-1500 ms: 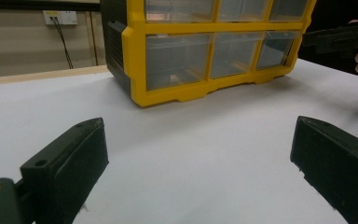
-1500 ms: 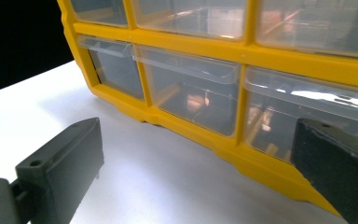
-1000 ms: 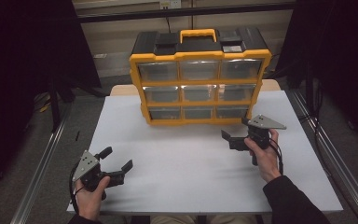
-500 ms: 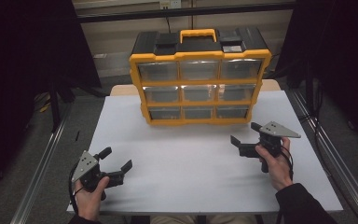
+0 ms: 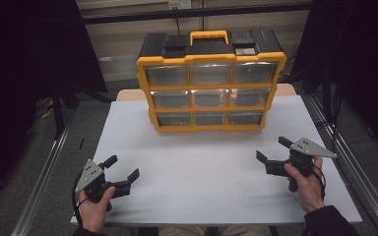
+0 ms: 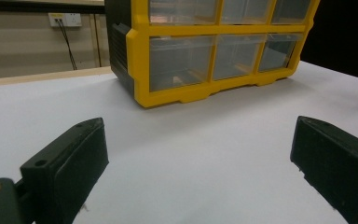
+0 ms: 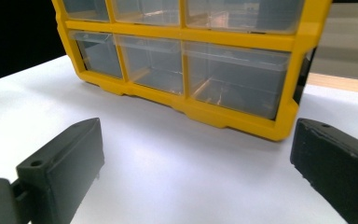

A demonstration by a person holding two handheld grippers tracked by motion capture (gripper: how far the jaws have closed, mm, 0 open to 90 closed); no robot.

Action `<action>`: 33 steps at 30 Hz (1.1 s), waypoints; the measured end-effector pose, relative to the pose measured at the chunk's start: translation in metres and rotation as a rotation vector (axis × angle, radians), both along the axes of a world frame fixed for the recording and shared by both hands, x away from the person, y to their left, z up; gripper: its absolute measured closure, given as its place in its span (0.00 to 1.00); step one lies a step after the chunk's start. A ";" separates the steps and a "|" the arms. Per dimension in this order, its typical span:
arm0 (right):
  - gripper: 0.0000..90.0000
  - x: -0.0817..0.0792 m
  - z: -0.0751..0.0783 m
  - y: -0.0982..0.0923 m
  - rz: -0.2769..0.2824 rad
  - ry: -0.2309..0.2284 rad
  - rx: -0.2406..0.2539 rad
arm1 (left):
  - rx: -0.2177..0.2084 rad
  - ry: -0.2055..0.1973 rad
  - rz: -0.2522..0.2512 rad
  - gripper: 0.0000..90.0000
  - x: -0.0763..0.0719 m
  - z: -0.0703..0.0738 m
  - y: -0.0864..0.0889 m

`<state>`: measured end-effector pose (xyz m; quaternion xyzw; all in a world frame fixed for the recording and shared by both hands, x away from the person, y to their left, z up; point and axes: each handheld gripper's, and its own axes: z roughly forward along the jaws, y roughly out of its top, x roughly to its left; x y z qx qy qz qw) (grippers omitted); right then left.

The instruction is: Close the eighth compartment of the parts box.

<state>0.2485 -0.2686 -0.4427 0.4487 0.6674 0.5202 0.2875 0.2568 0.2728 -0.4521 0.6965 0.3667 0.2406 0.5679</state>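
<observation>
A yellow and black drawer cabinet (image 5: 209, 83) with clear plastic drawers and an orange handle stands upright at the back of the white table (image 5: 202, 172). My left gripper (image 5: 122, 167) rests low at the front left, held by a hand, its jaws wide apart with nothing between them. At the front right my right gripper (image 5: 272, 149) is open too, held just above the table and pointing toward the cabinet. The cabinet's lower left corner (image 6: 142, 88) lies ahead in the left gripper view, and the lower right drawer (image 7: 235, 79) ahead in the right gripper view.
Metal rails run along both sides of the table (image 5: 44, 177). A wooden surface edge (image 5: 128, 94) shows behind the cabinet, with a wall socket (image 6: 65, 19) on the far wall. Dark floor and black curtains surround the table.
My right gripper has drawn back from the cabinet toward the front right of the table and sunk lower. The left gripper has stayed put.
</observation>
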 end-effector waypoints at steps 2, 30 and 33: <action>0.03 -0.004 -0.001 -0.003 -0.004 -0.001 -0.007 | -0.001 0.001 0.002 0.04 0.000 0.000 0.001; 0.02 -0.054 -0.008 -0.034 -0.079 0.027 -0.007 | 0.004 0.008 0.032 0.04 -0.009 -0.001 0.003; 0.01 -0.055 -0.009 -0.037 -0.088 0.028 0.003 | 0.005 0.010 0.033 0.04 -0.007 -0.001 0.004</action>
